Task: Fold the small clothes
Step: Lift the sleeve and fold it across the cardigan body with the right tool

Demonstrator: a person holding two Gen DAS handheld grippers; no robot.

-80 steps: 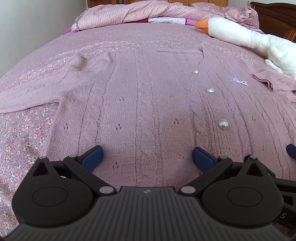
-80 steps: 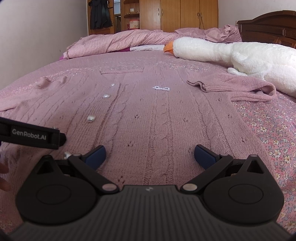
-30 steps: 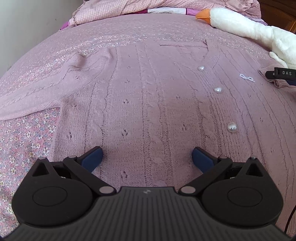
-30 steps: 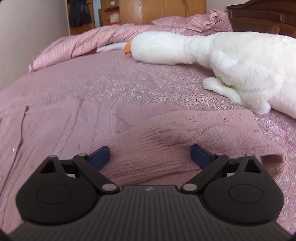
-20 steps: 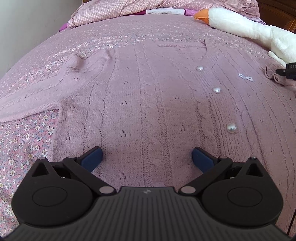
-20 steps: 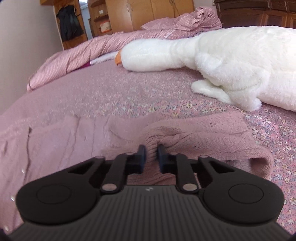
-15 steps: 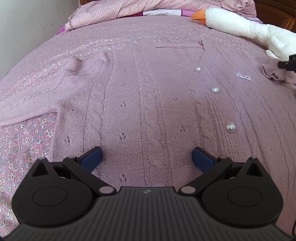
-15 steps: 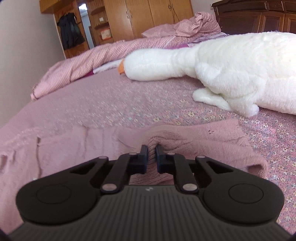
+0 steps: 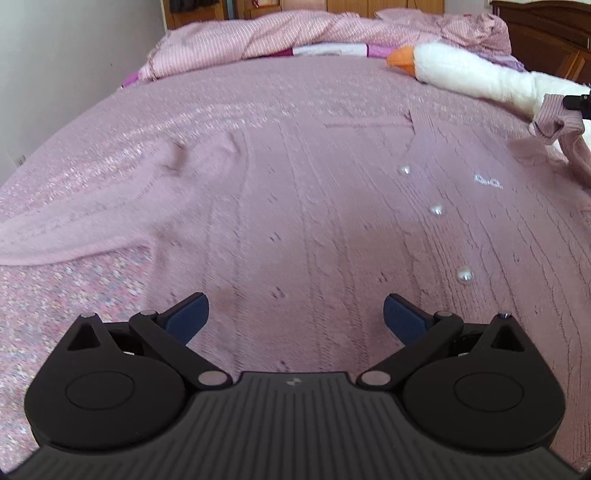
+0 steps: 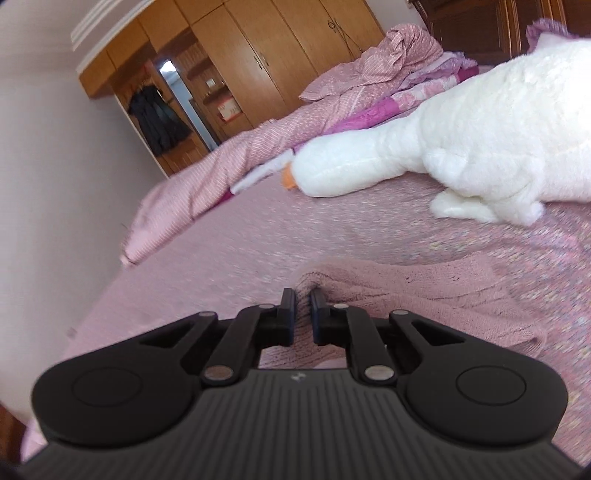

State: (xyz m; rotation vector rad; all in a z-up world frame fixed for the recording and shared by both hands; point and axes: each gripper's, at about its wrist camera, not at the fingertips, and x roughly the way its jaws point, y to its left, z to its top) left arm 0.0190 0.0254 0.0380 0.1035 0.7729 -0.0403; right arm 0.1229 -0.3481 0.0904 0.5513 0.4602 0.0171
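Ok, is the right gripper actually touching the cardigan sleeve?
Touching. In the right wrist view the right gripper is shut on a pinched ridge of the cardigan sleeve, with knit filling the gap.

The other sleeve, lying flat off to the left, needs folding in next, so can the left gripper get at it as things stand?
Probably yes: the left gripper is open and the left sleeve lies flat, uncovered.

A white plush goose (image 10: 461, 147) with an orange beak lies on the pink floral bedspread (image 9: 66, 332) near a rumpled pink quilt (image 9: 277, 33), with wooden wardrobes (image 10: 258, 55) and a dark hanging coat (image 10: 157, 118) behind.
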